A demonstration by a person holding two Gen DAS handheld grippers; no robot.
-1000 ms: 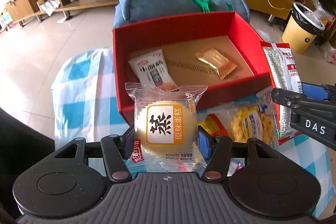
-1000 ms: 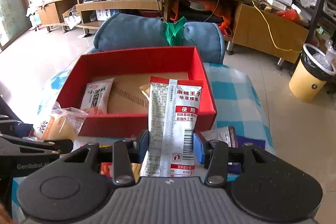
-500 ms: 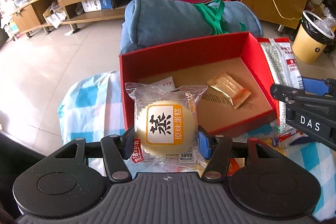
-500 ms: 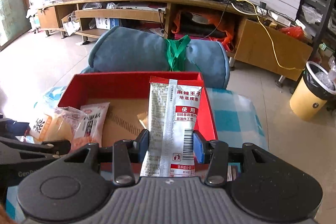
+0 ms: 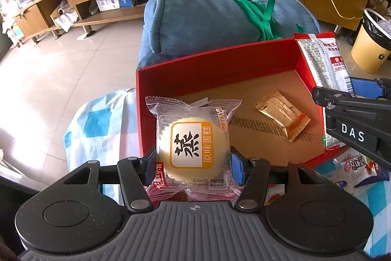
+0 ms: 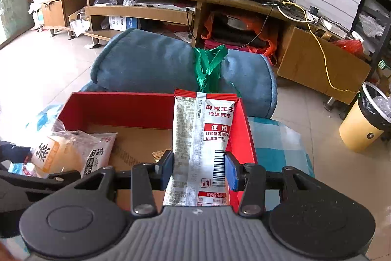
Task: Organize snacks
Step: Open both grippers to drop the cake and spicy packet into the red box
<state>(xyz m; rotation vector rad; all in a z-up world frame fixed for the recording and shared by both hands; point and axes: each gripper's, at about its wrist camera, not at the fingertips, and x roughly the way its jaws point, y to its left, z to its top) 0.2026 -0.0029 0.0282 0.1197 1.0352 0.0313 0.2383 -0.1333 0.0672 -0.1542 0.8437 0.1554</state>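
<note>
Left gripper (image 5: 193, 163) jaws clamp a round cake (image 5: 191, 147) in clear crinkly wrap; right gripper (image 6: 199, 169) jaws pinch a flat foil sachet (image 6: 201, 138) over the red cardboard box (image 6: 127, 109).

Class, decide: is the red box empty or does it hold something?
Not empty: a gold packet lies on the red box's cardboard floor.

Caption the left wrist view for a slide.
Left tool grips a clear-wrapped round yellow cake over the red cardboard box holding a gold foil packet.

Cake (image 5: 191, 148) in clear wrapper, upright over red box's (image 5: 220, 65) near wall. Silver strip pack (image 6: 201, 146) upright at right wall. Gold packet (image 5: 283, 114) flat inside.
</note>
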